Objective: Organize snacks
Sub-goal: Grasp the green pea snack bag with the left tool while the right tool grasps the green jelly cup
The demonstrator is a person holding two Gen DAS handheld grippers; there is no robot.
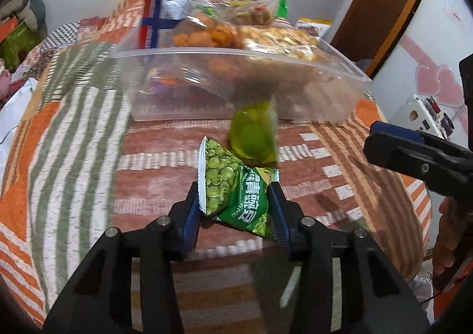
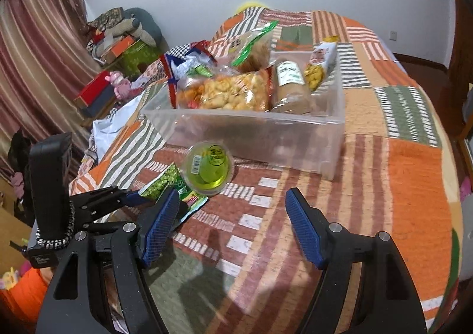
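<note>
- My left tool [image 1: 236, 203] squeezes the green pea bag [image 1: 233, 189].
- The clear bin [image 1: 236, 79] sits at 12 o'clock.
- My right tool [image 2: 233, 230] gapes wide, holding nothing.

- Even, moderately bright indoor light; no lamp or window shows.
- Soft gripper shadows fall on the patchwork quilt [image 2: 369, 201].
- The green jelly cup [image 1: 254, 135] is smeared by motion blur in the left wrist view and sharper in the right.
- Fisheye bending curves the walls; the corners go black.
</note>
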